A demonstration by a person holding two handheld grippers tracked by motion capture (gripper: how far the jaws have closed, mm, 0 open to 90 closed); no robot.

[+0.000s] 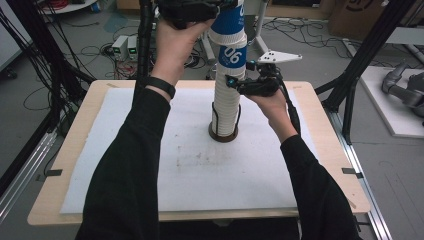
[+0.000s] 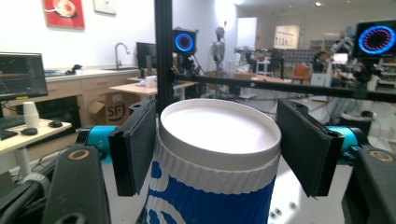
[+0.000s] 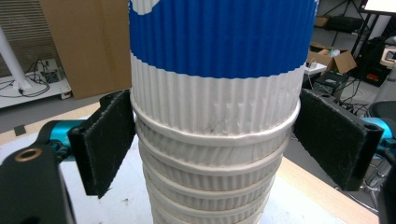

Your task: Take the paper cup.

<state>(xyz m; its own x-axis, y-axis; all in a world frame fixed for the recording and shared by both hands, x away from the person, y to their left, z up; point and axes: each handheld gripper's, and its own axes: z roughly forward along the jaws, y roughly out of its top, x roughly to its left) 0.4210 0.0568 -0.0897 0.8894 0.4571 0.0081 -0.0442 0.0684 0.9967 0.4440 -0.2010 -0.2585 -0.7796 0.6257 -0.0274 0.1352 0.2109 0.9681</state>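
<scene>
Two grippers at a tall stack of paper cups

The left gripper (image 2: 212,149) is up high, its jaws spread wide on both sides of the top cup (image 2: 217,140), just beside the rim and maybe brushing it on one side, not squeezing. The right gripper (image 3: 215,144) is lower down, jaws wide around the cup stack (image 1: 227,95), the near jaw close to a rim. The stack stands on a dark base (image 1: 223,134) on the counter (image 1: 190,165). It looks like a cup will be pulled off, but none is off yet.
</scene>
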